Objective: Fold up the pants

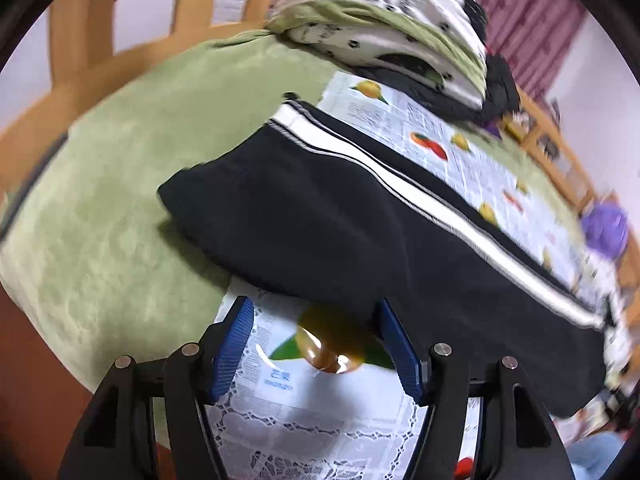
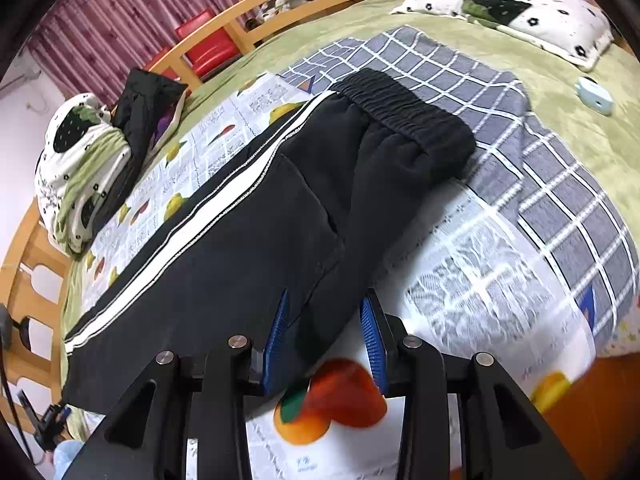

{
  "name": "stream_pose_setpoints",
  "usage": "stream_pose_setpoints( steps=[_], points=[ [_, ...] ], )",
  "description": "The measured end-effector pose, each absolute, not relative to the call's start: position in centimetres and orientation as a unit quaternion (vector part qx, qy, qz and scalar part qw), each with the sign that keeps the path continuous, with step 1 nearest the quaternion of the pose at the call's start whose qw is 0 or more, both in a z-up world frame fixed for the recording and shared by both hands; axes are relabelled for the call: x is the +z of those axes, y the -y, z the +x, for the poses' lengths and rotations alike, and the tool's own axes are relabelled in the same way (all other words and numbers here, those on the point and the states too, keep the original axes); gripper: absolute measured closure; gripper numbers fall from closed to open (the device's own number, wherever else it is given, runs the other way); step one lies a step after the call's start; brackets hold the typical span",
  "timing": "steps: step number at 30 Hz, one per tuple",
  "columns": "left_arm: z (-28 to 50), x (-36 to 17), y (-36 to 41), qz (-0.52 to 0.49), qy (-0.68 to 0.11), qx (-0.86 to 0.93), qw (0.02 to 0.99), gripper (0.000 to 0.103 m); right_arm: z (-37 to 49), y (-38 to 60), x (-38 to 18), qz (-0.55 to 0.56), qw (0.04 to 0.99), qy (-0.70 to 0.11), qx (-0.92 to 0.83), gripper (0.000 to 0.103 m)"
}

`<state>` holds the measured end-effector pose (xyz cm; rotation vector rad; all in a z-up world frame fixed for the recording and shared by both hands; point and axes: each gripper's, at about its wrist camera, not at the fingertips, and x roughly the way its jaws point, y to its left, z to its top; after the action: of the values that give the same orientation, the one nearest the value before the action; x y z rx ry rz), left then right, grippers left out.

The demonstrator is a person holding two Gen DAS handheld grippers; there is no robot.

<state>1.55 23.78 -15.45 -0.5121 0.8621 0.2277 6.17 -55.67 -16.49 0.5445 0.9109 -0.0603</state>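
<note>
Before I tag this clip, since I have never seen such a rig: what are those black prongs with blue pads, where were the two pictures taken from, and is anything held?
A person holds a gripper in each hand, and a camera on each looks out along its two jaws. One picture comes from the left gripper, the other from the right gripper. Black pants with a white side stripe lie on a fruit-printed sheet over a green bed cover. Both sets of jaws stand open. The left is empty. A pants edge lies between the right jaws, apparently not pinched.
</note>
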Motion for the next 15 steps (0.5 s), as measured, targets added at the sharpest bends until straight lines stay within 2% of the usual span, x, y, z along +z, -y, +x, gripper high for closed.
stream_pose_setpoints(
  steps=[9, 11, 12, 13, 15],
  points=[
    [3.8, -19.9, -28.9, -0.368, -0.385, 0.143, 0.834, 0.04, 3.7, 54.4, -15.9, 0.267, 0.854, -0.442, -0.061, 0.067],
    [4.4, -20.3, -29.6, -0.374, -0.374, 0.15, 0.835, 0.043, 3.6, 54.5, -16.2, 0.272, 0.851, -0.444, -0.071, 0.066],
    [4.8, -20.1, -29.8, -0.366, -0.371, 0.158, 0.839, 0.064, 3.6, 54.7, -16.4, 0.275, 0.849, -0.445, -0.073, 0.066],
    [5.1, -19.7, -30.0, -0.349, -0.368, 0.169, 0.845, 0.091, 3.7, 54.8, -16.6, 0.278, 0.847, -0.447, -0.076, 0.066],
    [4.4, -17.8, -31.3, -0.332, -0.331, 0.169, 0.867, 0.091, 4.0, 54.8, -16.9, 0.277, 0.845, -0.45, -0.08, 0.066]
  ],
)
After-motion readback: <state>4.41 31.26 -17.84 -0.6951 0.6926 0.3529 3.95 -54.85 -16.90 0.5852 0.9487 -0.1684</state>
